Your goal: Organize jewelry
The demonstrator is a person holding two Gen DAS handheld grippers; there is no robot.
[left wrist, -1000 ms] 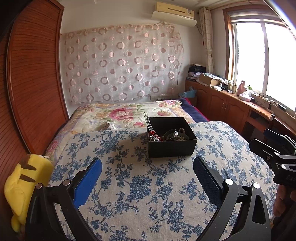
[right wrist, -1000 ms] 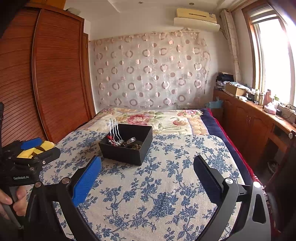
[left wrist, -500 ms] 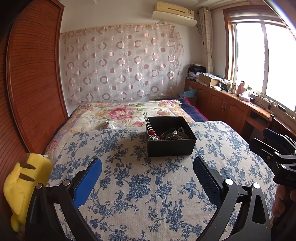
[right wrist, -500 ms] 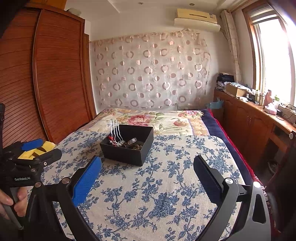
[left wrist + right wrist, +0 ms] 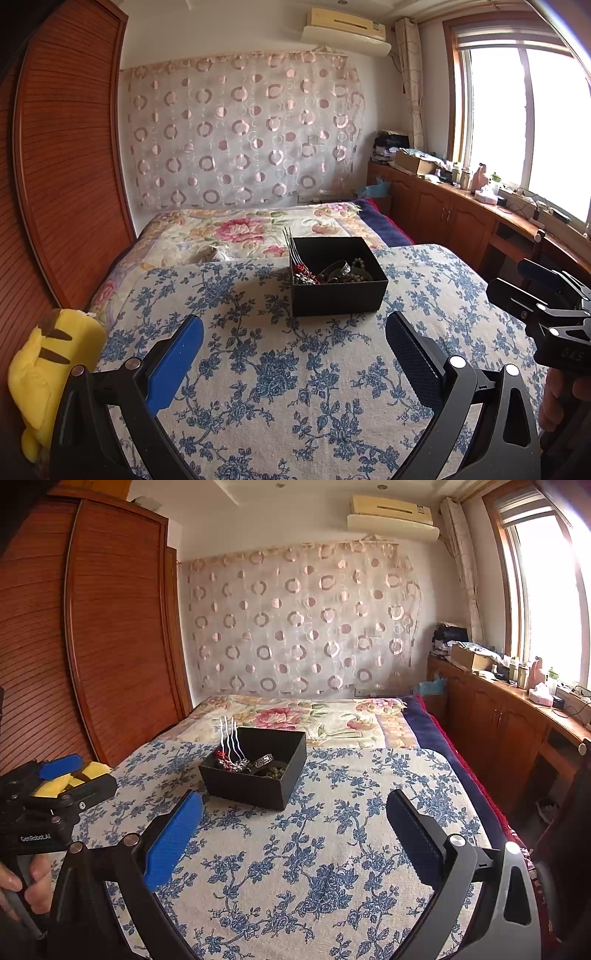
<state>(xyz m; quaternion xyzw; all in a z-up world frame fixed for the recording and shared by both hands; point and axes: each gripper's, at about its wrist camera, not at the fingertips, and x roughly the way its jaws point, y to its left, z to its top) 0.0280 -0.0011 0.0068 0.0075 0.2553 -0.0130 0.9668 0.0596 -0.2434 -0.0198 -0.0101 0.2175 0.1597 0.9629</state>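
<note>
A black open box sits on the blue-flowered bedspread. Inside lie jewelry pieces: a silver hair comb with red beads, a silver ring and dark beads. My left gripper hovers open in front of the box, a short way back from it, nothing between its fingers. My right gripper is open too, near the box's right front corner and empty. Each gripper shows at the edge of the other's view, the left gripper at the left and the right gripper at the right.
A yellow plush toy lies at the bed's left edge beside the wooden wardrobe. A flowered quilt covers the far half of the bed. A wooden counter with clutter runs under the window on the right.
Both grippers have crept slightly forward toward the box. Their jaws stay as wide as before.
</note>
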